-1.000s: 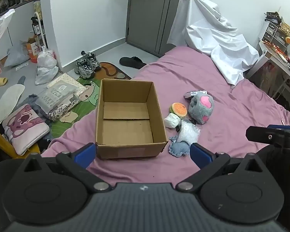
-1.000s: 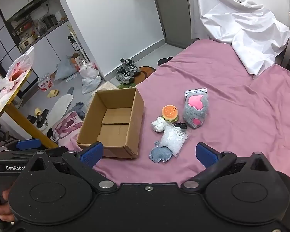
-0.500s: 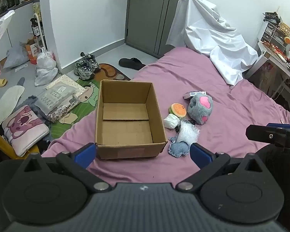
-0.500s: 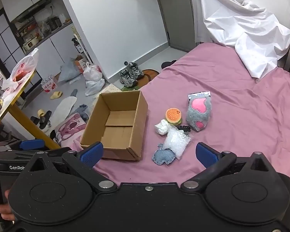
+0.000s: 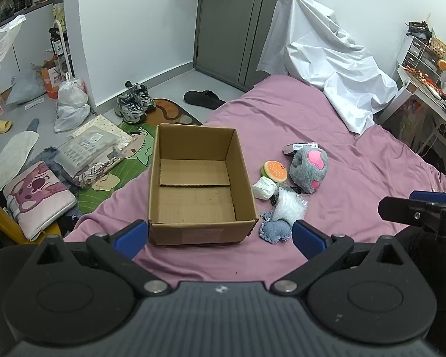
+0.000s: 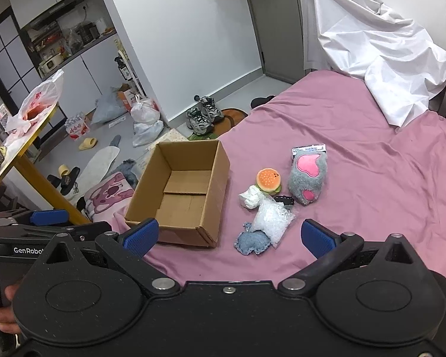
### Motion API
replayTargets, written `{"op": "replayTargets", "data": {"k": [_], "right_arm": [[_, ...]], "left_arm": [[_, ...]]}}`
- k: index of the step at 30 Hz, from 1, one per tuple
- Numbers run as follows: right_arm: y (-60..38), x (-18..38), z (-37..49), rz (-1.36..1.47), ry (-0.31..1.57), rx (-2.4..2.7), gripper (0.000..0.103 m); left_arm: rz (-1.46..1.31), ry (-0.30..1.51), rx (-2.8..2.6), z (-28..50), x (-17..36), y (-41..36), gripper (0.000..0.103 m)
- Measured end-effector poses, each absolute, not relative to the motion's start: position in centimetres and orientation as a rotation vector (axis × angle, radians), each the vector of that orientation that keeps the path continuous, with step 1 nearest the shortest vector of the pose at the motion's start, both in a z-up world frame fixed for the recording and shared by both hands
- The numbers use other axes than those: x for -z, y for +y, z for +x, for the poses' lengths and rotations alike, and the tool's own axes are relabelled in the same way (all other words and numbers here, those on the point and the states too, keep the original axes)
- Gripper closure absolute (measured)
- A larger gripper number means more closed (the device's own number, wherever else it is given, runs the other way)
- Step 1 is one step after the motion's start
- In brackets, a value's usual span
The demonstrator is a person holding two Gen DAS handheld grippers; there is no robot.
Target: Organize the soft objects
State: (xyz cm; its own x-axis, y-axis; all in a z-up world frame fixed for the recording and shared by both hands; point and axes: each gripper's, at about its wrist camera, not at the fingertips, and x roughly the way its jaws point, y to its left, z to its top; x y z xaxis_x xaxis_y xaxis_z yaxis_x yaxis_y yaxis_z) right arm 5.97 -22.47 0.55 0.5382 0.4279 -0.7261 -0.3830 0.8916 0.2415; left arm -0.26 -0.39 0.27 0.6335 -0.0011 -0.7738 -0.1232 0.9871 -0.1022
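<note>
Your left gripper [image 6: 44, 223], printed "GenRobo", and right gripper [image 6: 229, 238] hover with fingers spread above the box [image 6: 178, 196] and toys [image 6: 307, 178].

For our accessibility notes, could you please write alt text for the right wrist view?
An open right gripper hovers over a pink bed, facing an empty cardboard box with soft items beside it: a burger toy, grey paw plush, white wad, clear bag and blue denim piece. The left gripper shows at the left edge.
</note>
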Motion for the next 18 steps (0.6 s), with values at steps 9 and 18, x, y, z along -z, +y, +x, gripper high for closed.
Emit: {"op": "replayTargets", "data": {"k": [9,18], "right_arm": [[-22.52,-0.36,6.01,0.055,0.885,-0.474,0.0],[-22.58,-0.37,5.96,0.055,0.884,-0.471,0.0]], "left_arm": [[-0.154,0.879,-0.07,-0.24,-0.33,-0.11,0.0],[-0.161,0.878,-0.077,-0.42,-0.82,0.58,0.0]]}}
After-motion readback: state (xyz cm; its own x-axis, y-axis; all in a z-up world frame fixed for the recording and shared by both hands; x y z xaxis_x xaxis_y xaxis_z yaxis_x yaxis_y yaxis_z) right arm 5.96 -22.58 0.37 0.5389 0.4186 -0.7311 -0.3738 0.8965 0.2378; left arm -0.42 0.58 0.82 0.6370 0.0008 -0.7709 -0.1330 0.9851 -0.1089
